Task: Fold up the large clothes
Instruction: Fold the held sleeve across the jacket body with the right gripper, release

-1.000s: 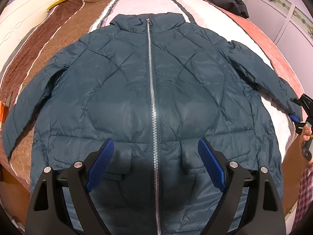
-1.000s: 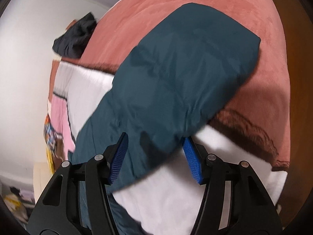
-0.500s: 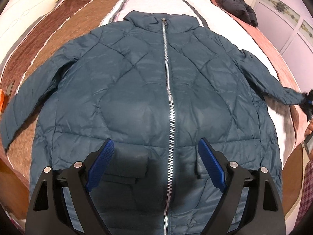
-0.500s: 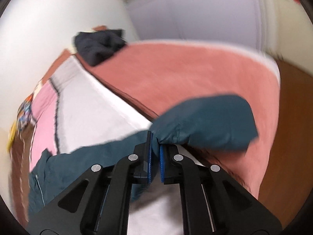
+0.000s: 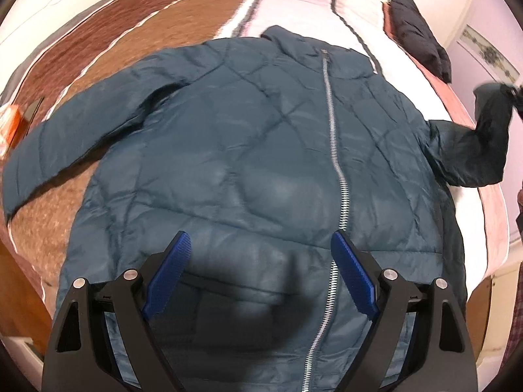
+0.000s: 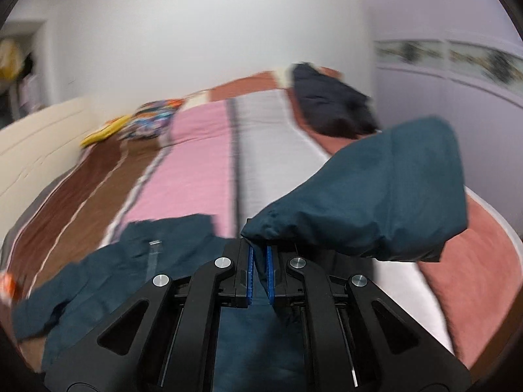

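Because the teal puffer jacket [image 5: 248, 170] is soft, light and slippery, its sleeve cuff [image 6: 366, 196] is pinched by the right gripper [image 6: 259, 272]; the left gripper [image 5: 261, 277] is held spread above the hem.

Bed [image 5: 170, 42] with a blanket striped brown, pink, white and salmon. Lying on it: a teal quilted jacket [image 5: 248, 170], front up and zipped; a dark garment [image 5: 418, 36] near the far right edge; a patterned cushion [image 6: 150, 119] and a yellow item [image 6: 104, 134] at the head.
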Tool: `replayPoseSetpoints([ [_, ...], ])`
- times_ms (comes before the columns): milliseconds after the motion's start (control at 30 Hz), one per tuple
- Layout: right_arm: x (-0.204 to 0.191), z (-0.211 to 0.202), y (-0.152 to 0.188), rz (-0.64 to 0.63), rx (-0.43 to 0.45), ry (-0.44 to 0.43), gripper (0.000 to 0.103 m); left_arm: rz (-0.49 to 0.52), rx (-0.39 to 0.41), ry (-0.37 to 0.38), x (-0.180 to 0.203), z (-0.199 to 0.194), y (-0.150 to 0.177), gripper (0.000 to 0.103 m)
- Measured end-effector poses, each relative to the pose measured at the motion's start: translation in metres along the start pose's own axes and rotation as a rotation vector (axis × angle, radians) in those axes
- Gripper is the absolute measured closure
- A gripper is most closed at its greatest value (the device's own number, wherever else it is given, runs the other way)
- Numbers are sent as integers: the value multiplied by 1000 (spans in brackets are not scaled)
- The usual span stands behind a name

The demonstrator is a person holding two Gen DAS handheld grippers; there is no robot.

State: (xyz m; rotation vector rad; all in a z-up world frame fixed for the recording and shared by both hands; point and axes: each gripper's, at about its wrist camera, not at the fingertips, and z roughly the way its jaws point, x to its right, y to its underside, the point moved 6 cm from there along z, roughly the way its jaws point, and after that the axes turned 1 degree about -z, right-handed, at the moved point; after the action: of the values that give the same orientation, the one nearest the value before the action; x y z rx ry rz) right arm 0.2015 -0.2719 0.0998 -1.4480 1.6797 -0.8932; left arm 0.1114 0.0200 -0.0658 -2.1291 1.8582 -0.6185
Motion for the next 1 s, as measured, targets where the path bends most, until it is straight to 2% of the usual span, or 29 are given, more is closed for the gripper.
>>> replayPoseSetpoints([
  [167,-98,20,20,-138,-28,-140,96,-40,17,-11,-24,-3,-3,19],
  [300,-183,36,67,-331,-76,-223,97,-80,33,-27,-45,-6,-7,19],
  [433,-234,62,120,-463,-169,-260,97,-120,39,-44,-65,-5,-11,19],
  [533,-250,80,154,-518,-239,-264,93,-139,40,-56,-77,-3,-13,19],
  [600,-256,89,169,-532,-299,-293,78,-147,37,-57,-82,-1,-15,19],
  [633,-257,90,177,-529,-342,-320,60,-148,38,-58,-84,-1,-14,19],
  [667,-256,90,183,-519,-364,-332,48,-147,40,-58,-85,-1,-15,19],
  [800,-239,82,182,-402,-413,-401,44,-127,63,-55,-83,-4,-22,19],
  [933,-212,67,172,-247,-469,-481,43,-83,104,-40,-72,-11,-34,19],
  [1000,-197,59,167,-184,-474,-493,43,-54,121,-24,-66,-14,-40,19],
])
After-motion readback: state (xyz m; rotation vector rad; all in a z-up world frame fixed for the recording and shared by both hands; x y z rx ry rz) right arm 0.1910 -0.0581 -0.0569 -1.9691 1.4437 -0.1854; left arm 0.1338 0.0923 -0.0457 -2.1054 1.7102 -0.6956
